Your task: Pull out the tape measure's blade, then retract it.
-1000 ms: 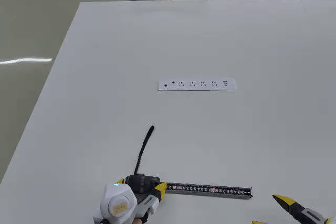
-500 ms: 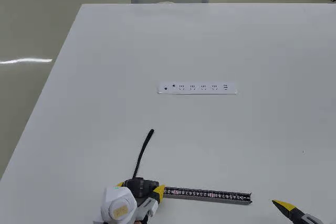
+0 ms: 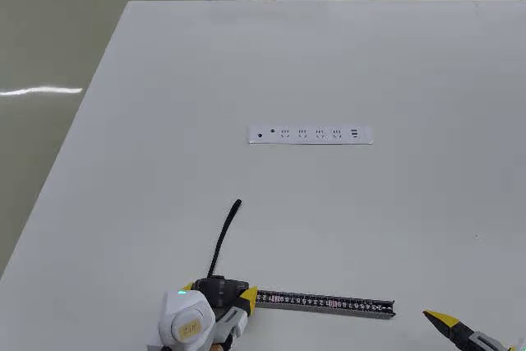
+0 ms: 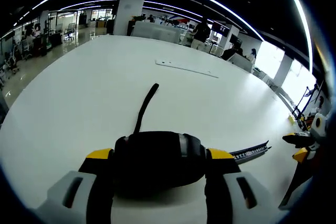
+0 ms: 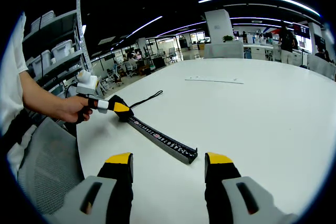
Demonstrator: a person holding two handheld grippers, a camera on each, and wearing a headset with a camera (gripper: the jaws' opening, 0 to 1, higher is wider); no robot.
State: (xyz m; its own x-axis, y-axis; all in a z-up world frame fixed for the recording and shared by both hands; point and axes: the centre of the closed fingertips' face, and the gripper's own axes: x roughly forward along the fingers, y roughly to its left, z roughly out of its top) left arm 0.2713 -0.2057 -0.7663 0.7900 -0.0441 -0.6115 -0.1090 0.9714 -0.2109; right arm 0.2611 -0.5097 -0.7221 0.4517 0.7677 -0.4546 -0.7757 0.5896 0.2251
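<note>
blade (image 3: 325,303) still out, tape measure (image 3: 220,289) still clamped

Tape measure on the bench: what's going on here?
A person is working a tape measure with two handheld grippers. The left gripper is shut on its black case, pinning it on the white table. The blade lies pulled out flat to the right. The right gripper is open and empty, just short of the blade's free end and not touching it. The case's black strap trails toward a power strip farther back.
</note>
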